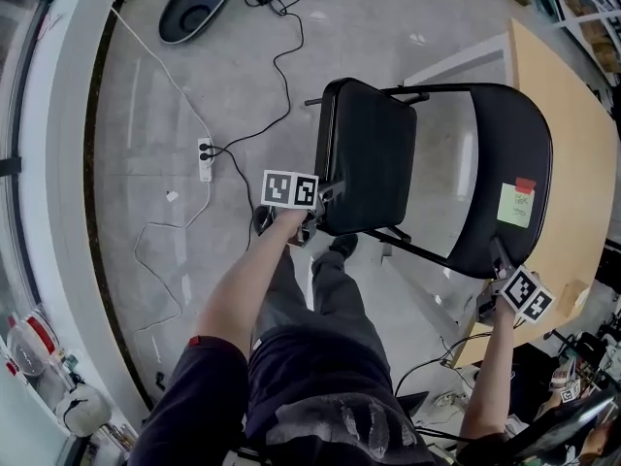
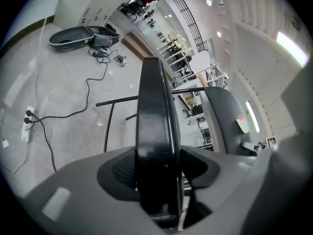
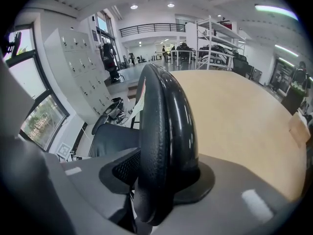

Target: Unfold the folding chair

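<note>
The black folding chair (image 1: 369,115) stands on a glossy grey floor (image 1: 146,115) beside a pale wooden table (image 1: 568,95), partly open, its two padded panels angled apart on thin dark metal tubing (image 2: 117,101). The seat (image 2: 154,131) is a slim slab with rounded corners and a smooth, slightly shiny skin, tipped steeply so that it is seen almost edge-on. The left gripper (image 1: 325,202) grips the near edge of it: in the left gripper view the slab fills the gap between the jaws, and the grey textured pads (image 2: 122,168) press on its sides.

The backrest (image 3: 164,131) is a curved, thicker panel with a fine pebbled grain on one face and a hard gloss on the other. The right gripper (image 1: 497,268) is clamped on its lower rim, jaws at a middling width with the rim wedged between them. A green sticky note (image 1: 516,204) with a red strip sits on the backrest.

A white power strip (image 1: 205,159) lies on the floor to the left, well apart from the chair, with a thin black cable (image 1: 281,76) curling away from it
</note>
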